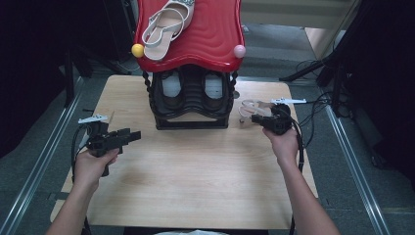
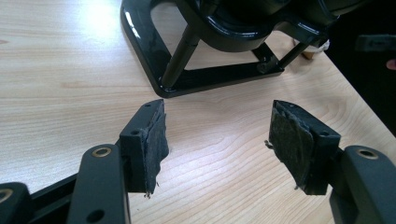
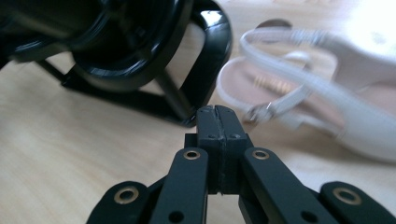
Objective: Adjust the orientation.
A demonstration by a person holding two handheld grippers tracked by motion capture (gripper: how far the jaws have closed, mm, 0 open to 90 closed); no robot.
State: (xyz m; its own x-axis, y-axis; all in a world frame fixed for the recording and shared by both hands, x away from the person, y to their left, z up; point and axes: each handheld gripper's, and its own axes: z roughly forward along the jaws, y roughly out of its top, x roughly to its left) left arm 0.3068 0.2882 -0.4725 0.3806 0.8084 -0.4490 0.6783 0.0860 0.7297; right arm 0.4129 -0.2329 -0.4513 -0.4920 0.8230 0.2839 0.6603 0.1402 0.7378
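A white strappy sandal (image 1: 166, 27) lies on the red top shelf (image 1: 210, 39) of a black shoe rack (image 1: 191, 98). A second white sandal (image 1: 248, 108) lies on the wooden table just right of the rack. My right gripper (image 1: 255, 119) sits close beside it. In the right gripper view the right gripper (image 3: 217, 112) is shut, pads pressed together with nothing between them, and the sandal (image 3: 327, 107) lies just beyond the tips. My left gripper (image 1: 134, 136) hovers left of the rack. The left gripper (image 2: 217, 121) is open and empty and faces the rack's base (image 2: 154, 65).
Dark shoes sit on the rack's lower tier (image 1: 171, 90). A yellow knob (image 1: 138, 50) and a pink knob (image 1: 239, 51) stick out at the shelf's front corners. Bare table (image 1: 195, 181) stretches between the hands. Cables (image 1: 313, 105) trail off the right edge.
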